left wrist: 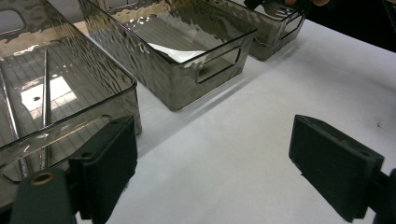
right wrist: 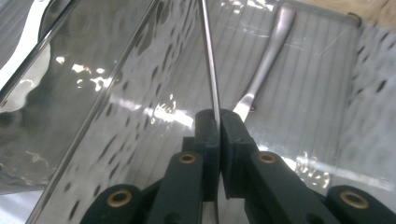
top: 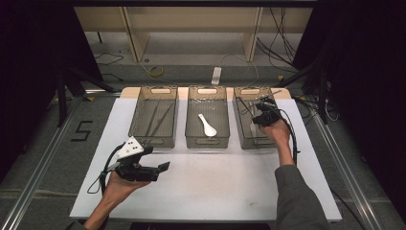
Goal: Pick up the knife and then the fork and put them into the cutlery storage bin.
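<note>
Nearest you, your left gripper [top: 160, 168] hovers released over the white table [top: 215, 187], its jaws spread wide with nothing between them, just in front of the left bin [top: 154, 116] holding chopsticks [left wrist: 45, 88]. Farther off, past the middle bin [top: 207, 116] with its white soup spoon [top: 207, 125], your right gripper [right wrist: 217, 123] sits inside the right bin [top: 256, 117], clenched on a thin metal rod [right wrist: 210, 60] standing up beside a fork [right wrist: 268, 60] lying on the bin floor
</note>
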Demonstrator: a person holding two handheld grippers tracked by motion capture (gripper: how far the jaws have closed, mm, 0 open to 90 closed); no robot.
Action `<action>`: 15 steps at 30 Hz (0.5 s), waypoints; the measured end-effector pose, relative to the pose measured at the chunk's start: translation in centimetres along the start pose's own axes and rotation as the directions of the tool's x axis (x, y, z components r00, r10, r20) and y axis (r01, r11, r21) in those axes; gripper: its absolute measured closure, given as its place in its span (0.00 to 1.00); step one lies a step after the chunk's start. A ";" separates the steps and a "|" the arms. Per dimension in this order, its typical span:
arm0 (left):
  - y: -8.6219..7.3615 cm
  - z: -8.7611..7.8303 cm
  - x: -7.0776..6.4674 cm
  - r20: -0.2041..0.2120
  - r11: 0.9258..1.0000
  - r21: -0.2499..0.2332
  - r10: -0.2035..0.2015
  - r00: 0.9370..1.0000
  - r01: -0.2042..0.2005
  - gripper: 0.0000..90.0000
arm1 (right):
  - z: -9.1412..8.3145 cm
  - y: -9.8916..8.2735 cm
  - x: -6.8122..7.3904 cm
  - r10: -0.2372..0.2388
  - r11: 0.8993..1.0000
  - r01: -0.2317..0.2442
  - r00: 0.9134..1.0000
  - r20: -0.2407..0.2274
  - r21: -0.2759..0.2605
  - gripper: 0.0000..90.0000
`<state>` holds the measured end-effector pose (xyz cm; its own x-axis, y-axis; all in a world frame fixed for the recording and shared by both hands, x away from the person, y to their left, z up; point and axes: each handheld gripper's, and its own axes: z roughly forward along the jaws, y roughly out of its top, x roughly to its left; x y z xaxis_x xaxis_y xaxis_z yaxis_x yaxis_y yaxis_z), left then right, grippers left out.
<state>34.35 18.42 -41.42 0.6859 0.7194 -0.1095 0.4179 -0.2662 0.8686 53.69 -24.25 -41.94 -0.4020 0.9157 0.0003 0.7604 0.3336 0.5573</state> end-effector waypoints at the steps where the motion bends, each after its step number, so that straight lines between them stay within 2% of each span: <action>1: 0.0 0.0 0.0 0.000 1.000 0.000 -0.001 1.000 0.001 0.17 | 0.1 0.0 0.1 -0.003 1.000 0.003 1.000 -0.001 0.000 0.97; 6: 0.0 0.0 0.0 -0.001 1.000 0.001 0.002 1.000 -0.002 0.17 | 0.7 -0.2 0.3 0.009 1.000 -0.009 1.000 0.000 0.014 0.94; 15: 0.0 0.0 0.0 -0.002 1.000 0.005 0.005 1.000 -0.005 0.17 | -0.2 0.0 0.3 0.031 0.999 -0.032 0.999 -0.029 -0.034 0.81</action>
<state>34.38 18.43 -41.45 0.6865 0.7196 -0.1041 0.4174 -0.2728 0.8668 53.43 -24.08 -41.77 -0.3929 0.9187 0.0414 0.7552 0.2966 0.5845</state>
